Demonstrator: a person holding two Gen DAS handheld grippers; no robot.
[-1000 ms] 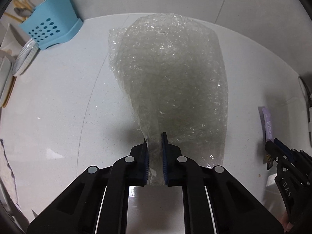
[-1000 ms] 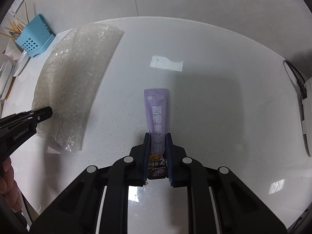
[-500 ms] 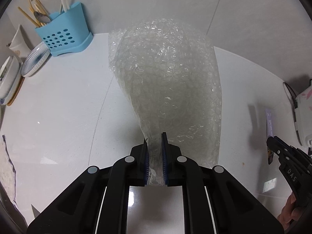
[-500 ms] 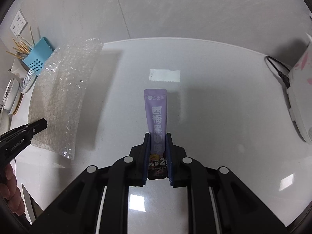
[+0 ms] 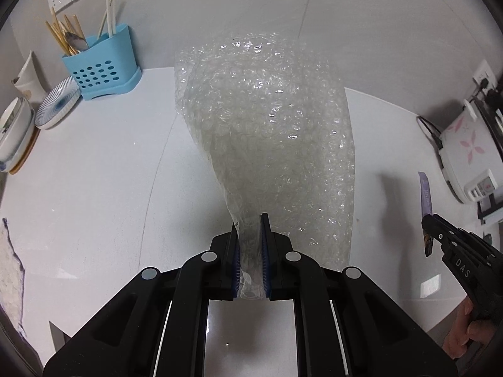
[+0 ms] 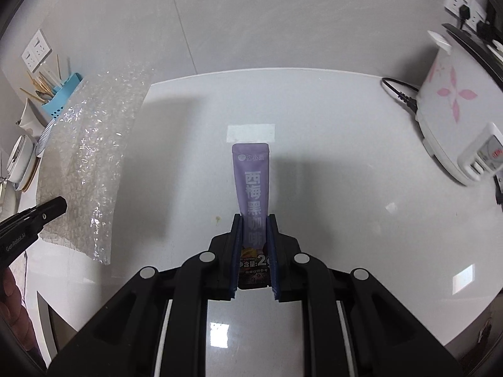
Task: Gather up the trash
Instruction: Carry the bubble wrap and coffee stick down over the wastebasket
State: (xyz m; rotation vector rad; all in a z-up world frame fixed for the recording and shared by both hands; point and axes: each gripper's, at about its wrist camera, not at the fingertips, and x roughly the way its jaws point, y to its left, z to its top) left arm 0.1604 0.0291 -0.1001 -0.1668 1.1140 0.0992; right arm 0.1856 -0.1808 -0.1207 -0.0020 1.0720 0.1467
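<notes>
Left gripper [image 5: 250,245] pinching bubble wrap [image 5: 267,144] by its bunched end, right gripper [image 6: 254,245] clamping purple sachet [image 6: 251,182] (upright) between jaws, above white counter [image 6: 345,157]

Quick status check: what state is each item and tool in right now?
Left tool: shut on bubble wrap.
Bubble wrap: held up off the counter.
Right tool: shut on sachet.
Sachet: held by its lower end, off the counter.
Utensil caddy: upright, holding chopsticks.
Cooker: cord attached.
</notes>
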